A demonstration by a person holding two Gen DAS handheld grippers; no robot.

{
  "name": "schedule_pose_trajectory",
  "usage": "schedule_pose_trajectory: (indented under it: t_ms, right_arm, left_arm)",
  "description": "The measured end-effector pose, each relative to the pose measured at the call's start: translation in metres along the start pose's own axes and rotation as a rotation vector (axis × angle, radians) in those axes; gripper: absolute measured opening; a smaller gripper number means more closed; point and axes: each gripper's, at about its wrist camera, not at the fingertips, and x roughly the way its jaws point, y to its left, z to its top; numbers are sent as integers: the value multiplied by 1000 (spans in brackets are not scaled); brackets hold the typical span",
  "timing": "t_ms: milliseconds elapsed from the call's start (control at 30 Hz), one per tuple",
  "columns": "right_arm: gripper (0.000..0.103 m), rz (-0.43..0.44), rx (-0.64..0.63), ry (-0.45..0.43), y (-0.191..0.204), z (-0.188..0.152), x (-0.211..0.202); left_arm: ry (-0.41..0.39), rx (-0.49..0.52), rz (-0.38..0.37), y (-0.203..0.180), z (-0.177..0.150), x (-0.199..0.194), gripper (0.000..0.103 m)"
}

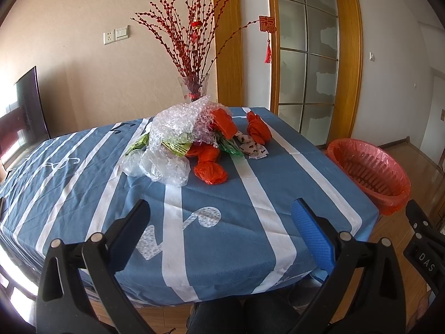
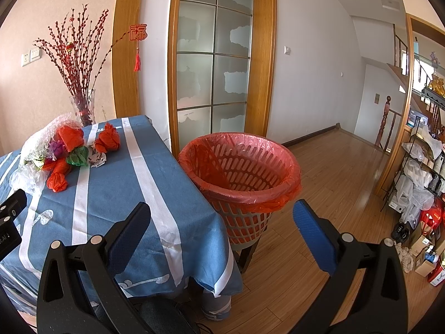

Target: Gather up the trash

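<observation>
A pile of trash (image 1: 192,139) lies mid-table on the blue striped cloth (image 1: 222,194): bubble wrap (image 1: 178,122), clear plastic (image 1: 161,167), crumpled orange bags (image 1: 210,171), green wrappers and a spotted white wrapper (image 1: 254,147). The pile also shows in the right wrist view (image 2: 59,153). A red-lined waste basket (image 2: 239,172) stands beside the table's right edge; it also shows in the left wrist view (image 1: 370,171). My left gripper (image 1: 221,222) is open and empty over the table's near part. My right gripper (image 2: 222,222) is open and empty, in front of the basket.
A glass vase with red branches (image 1: 194,83) stands behind the pile. A glass-paned door (image 2: 212,66) is behind the basket. Wooden floor (image 2: 333,167) runs to the right, with a shelf of bags and boxes (image 2: 420,178) at the far right.
</observation>
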Motion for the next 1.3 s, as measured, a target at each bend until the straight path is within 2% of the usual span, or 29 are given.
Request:
schedule_pose_trajectory:
  t_ms: [800, 867, 1300]
  right_arm:
    - [101, 0, 1, 3, 0, -1, 1]
    - [101, 0, 0, 3, 0, -1, 1]
    - [101, 0, 0, 5, -1, -1, 2]
  left_arm:
    - [6, -1, -1, 0, -1, -1, 99]
    - [6, -1, -1, -5, -9, 2, 99]
    - [9, -1, -2, -7, -14, 8, 99]
